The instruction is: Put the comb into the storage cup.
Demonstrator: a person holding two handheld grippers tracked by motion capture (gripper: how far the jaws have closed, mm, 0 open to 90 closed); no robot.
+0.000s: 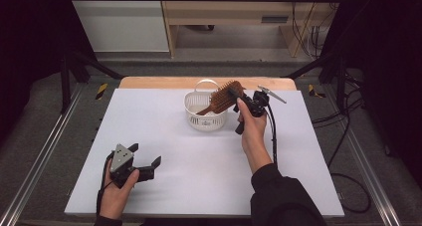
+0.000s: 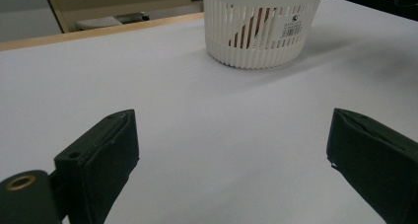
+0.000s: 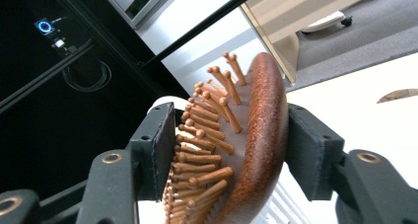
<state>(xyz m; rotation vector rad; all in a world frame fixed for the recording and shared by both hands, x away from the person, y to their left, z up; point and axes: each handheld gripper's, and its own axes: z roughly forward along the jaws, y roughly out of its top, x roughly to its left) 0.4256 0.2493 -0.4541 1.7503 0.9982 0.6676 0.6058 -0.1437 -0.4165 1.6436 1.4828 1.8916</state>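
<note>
A wooden hairbrush (image 1: 224,97) with peg bristles leans in a white slatted basket (image 1: 194,117), handle down inside it and head raised up and to the right. My right gripper (image 1: 239,94) is shut on the head. In the right gripper view one pad meets the bristle tips and the other the brush's (image 3: 261,130) smooth wooden back, with the gripper (image 3: 226,135) tilted. My left gripper (image 1: 146,154) rests open near the table's front left, nothing between its jaws (image 2: 231,150). It faces the basket (image 2: 256,41), and the brown handle (image 2: 244,31) shows through the slats.
A white sheet (image 1: 199,156) covers the table, with a strip of wood (image 1: 149,82) along the far edge. Metal rails (image 1: 45,151) run along both sides. Cables (image 1: 348,136) trail on the floor at right. A pale cabinet (image 1: 224,12) stands beyond the table.
</note>
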